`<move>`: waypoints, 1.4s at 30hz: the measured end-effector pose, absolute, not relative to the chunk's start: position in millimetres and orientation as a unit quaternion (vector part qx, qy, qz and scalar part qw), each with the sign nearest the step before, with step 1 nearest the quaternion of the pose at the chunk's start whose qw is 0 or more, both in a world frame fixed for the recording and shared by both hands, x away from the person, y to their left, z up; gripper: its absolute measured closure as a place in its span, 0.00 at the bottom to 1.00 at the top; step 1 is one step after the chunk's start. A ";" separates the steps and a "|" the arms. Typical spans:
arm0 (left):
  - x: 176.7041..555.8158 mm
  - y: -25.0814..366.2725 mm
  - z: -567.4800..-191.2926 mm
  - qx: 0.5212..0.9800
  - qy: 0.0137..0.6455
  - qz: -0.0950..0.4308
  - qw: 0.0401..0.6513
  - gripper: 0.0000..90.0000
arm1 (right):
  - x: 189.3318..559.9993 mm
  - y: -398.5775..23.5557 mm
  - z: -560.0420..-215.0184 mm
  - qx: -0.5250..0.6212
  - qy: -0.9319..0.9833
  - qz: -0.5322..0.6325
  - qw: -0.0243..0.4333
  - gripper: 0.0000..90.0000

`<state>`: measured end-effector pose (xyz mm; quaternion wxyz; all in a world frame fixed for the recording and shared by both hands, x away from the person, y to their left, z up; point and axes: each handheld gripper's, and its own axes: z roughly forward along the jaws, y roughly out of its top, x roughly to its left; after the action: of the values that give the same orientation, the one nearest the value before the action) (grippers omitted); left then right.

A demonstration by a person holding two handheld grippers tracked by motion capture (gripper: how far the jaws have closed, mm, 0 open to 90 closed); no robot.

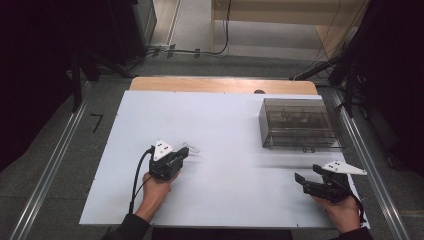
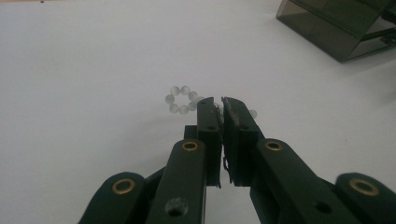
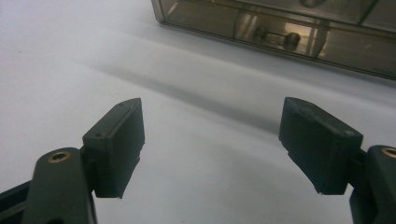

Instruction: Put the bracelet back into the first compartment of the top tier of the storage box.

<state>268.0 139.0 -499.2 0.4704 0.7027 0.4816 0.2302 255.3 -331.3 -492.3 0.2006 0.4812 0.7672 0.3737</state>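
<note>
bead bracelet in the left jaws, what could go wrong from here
The left gripper is shut on just a thin part of the bead bracelet, with most of the loop lying loose on the white table. On lifting, the string might slip out or the beads could swing. The smoky plastic organizer box sits well off to the side, so a long carry adds chances to drop it.

A recording lab is showing here: black curtains (image 1: 30, 75) are hanging around a white tabletop (image 1: 225, 150), metal floor rails (image 1: 50, 170) and loose cables (image 1: 200, 50) are running alongside.
</note>
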 end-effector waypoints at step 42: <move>273.6 110.8 -497.9 0.719 0.458 0.205 0.481 0.96 | 276.2 -245.2 -482.0 0.385 0.815 0.385 0.198 0.29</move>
<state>273.6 110.8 -497.9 0.4812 0.7187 0.4583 0.2046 276.2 -245.2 -482.0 0.1980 0.3855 0.8148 0.3851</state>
